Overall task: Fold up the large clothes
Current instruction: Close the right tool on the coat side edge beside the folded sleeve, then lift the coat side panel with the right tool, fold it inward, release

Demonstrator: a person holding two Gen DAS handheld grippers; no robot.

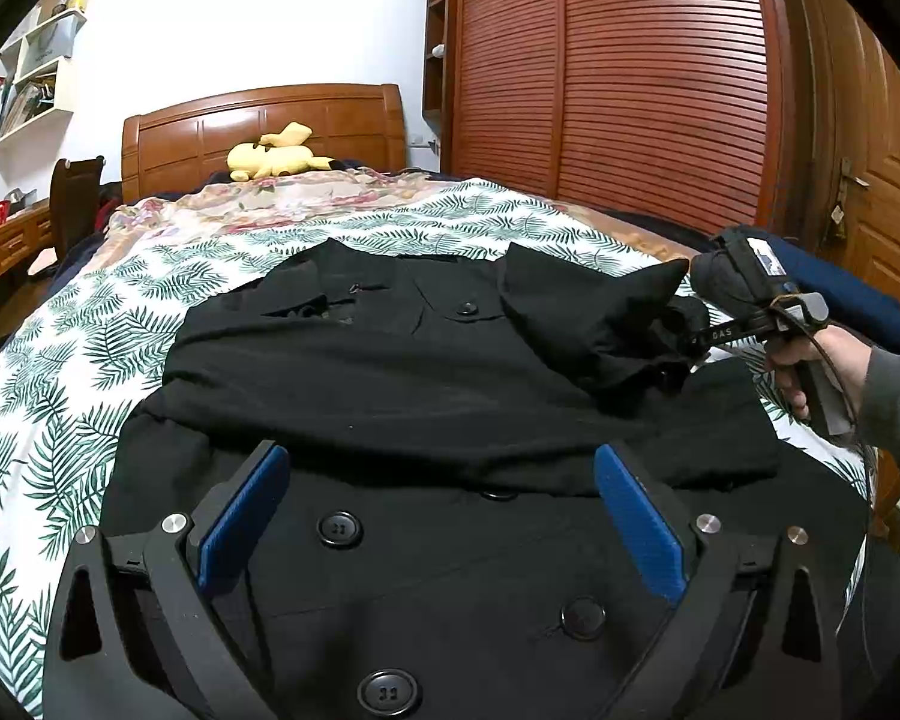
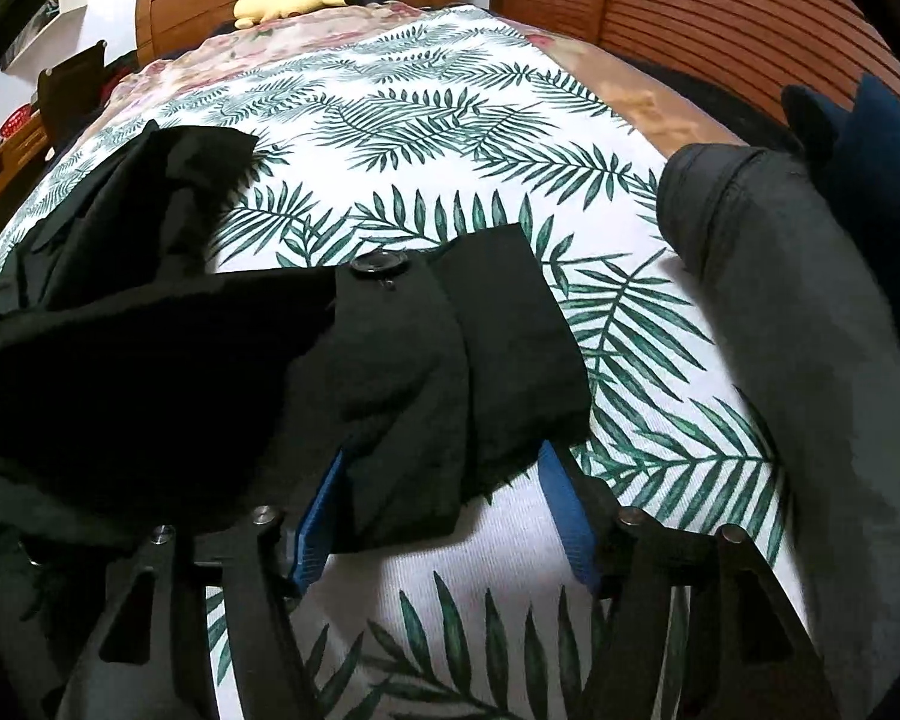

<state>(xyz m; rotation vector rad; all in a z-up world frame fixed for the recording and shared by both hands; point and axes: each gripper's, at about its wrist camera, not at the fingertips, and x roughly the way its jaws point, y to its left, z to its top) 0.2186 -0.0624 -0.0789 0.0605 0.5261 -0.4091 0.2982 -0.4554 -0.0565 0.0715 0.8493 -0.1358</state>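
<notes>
A large black buttoned coat [image 1: 390, 372] lies spread on the leaf-print bedsheet [image 1: 60, 360]. My left gripper [image 1: 441, 456] hovers open over its lower front, with only cloth and buttons below the blue pads [image 1: 246, 522]. To the right, a hand holds my right gripper [image 1: 690, 342] at the coat's sleeve [image 1: 582, 324], which is folded in over the chest. In the right wrist view the sleeve cuff [image 2: 426, 372], with its button [image 2: 378, 264], sags between the jaws of the right gripper [image 2: 444, 450]. It drapes over the left pad, while the right pad [image 2: 564, 510] stands clear of it.
A folded grey garment [image 2: 780, 312] and a navy one [image 2: 882, 150] lie at the bed's right edge. A yellow plush toy [image 1: 276, 159] rests by the wooden headboard. A slatted wooden wardrobe [image 1: 630, 72] stands behind on the right, with a desk and shelves on the left.
</notes>
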